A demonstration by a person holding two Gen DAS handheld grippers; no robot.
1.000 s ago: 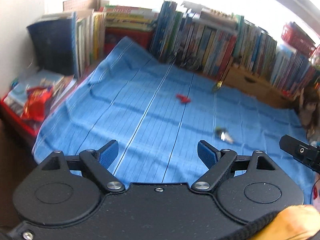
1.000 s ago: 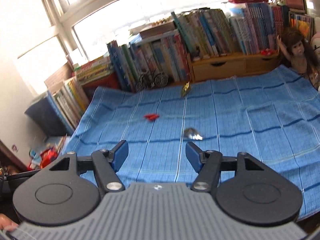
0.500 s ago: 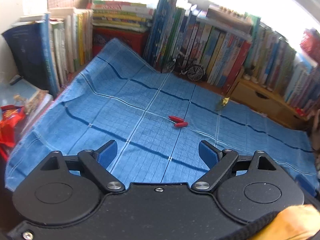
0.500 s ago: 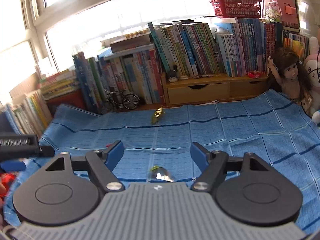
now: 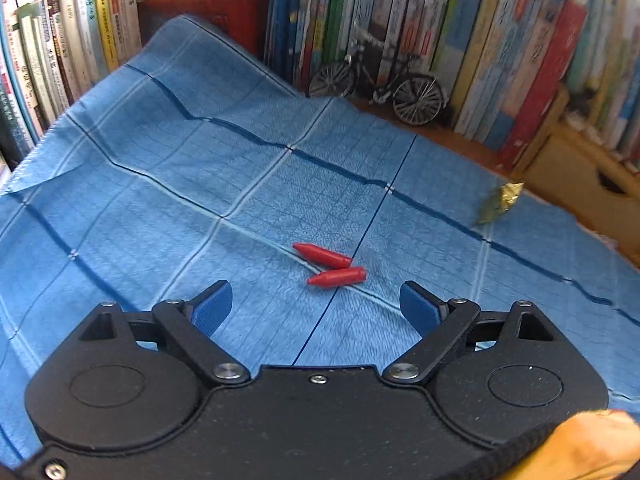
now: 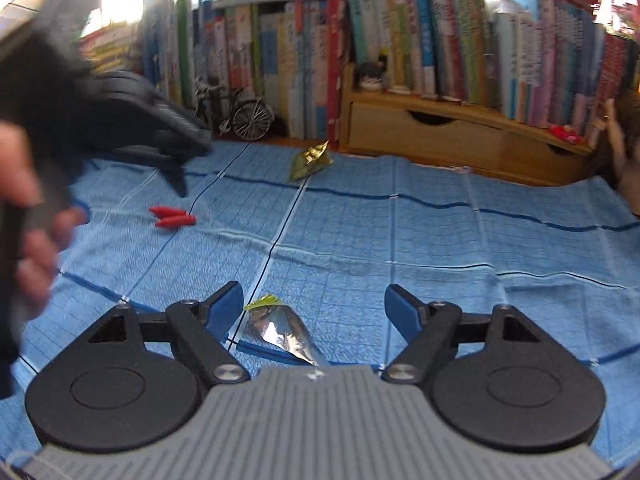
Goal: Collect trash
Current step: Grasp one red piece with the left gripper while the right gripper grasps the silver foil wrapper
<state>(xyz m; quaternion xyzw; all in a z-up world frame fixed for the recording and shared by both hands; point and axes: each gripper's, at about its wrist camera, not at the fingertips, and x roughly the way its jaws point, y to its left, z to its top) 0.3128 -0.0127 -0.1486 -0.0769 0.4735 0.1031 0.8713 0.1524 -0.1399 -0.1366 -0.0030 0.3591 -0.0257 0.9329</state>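
The left gripper gapes empty, red pieces at twelve o'clock. The right gripper, jaws just widened, straddles a silver wrapper untouched.

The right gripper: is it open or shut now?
Open: the right gripper has its pads wide apart, the silver wrapper lying untouched between them.

On the blue checked cloth: two red pointed plastic caps, one silver foil wrapper, one crumpled gold-green wrapper.
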